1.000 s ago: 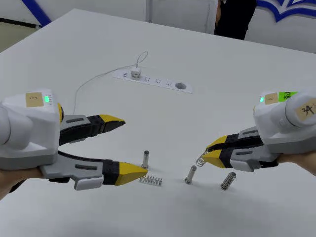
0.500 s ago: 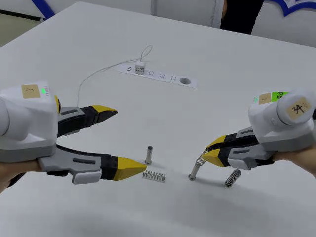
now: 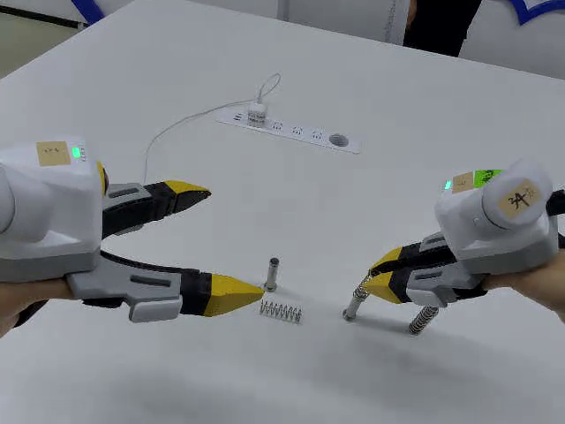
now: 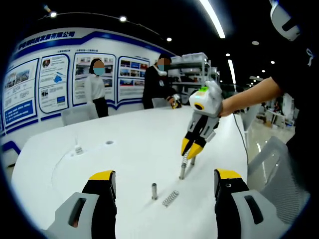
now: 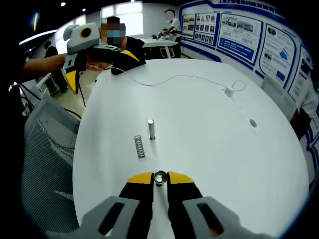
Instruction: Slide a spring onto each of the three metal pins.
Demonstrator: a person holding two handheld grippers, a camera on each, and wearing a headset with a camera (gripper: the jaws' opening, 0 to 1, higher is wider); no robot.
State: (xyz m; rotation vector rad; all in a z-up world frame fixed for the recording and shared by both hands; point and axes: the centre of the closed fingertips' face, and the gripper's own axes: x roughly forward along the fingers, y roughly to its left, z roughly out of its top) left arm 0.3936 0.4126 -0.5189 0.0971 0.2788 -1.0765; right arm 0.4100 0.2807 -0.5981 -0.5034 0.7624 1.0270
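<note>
Grip: I am pinching the held spring (image 3: pixel 360 288) by its upper coils in my right gripper (image 3: pixel 378 274), with the jaws drawn almost together on it
Spring axis: it is hanging down and forward from my jaw tips, and its lower end is meeting the top of the middle pin (image 3: pixel 351 306)
Pin axis: the pin is standing close to upright just below my tips, and from the right gripper view I judge that I am looking nearly straight down it
Finished pin: the sprung pin (image 3: pixel 423 319) is standing just beside, under my right gripper's body
Left gripper (image 3: pixel 231 240): I am holding it wide open and empty, its lower jaw tip just beside the loose spring (image 3: pixel 281 311)
Loose spring: it is lying flat on the table (image 3: pixel 397 177), just in front of the upright bare pin (image 3: pixel 272 274)
Nearer hand: my left is nearer to both
</note>
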